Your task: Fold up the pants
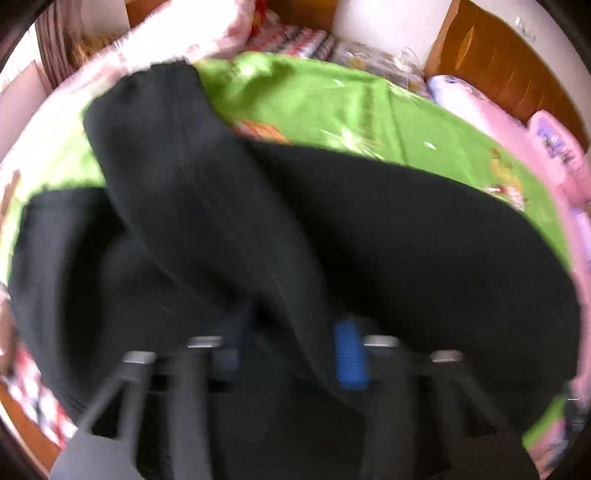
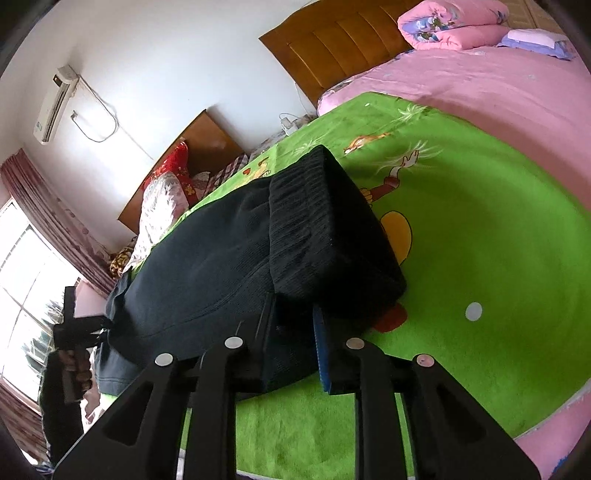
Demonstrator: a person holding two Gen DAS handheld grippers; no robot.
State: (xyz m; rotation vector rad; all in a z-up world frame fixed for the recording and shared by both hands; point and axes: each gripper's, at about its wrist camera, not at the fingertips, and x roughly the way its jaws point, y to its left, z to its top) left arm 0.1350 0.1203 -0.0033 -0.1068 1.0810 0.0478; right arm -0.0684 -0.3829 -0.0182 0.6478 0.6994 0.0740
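1. Bedroom setup: a bed with a pink sheet (image 2: 498,96) and a bright green cartoon blanket (image 2: 480,229) spread on top, which is where all of this sits.
2. Right tongs (image 2: 291,343) are squeezed narrow on a fold of the dark pants (image 2: 221,266), down at the near edge, with cloth pinched between the black finger and the blue pad (image 2: 320,354).
3. Just past that grip, the ribbed waistband (image 2: 310,221) is flipped up and over, sitting on top of the rest of the pants.
4. Left tongs (image 1: 295,347) are narrow too, with a ridge of the pants (image 1: 258,240) running between the fingers. That view is motion-blurred, so I honestly can't tell how firmly it's clamped.
5. From the left view, one pant leg (image 1: 155,129) lies across the other toward the far side of the blanket (image 1: 332,103).
6. The right view catches the person's hand (image 2: 75,369) holding the other tool's grip at the far-left edge.
7. Further out: wooden headboard (image 2: 332,40), folded pink quilt (image 2: 450,22), wall air conditioner (image 2: 55,103), and a curtained window (image 2: 26,266).
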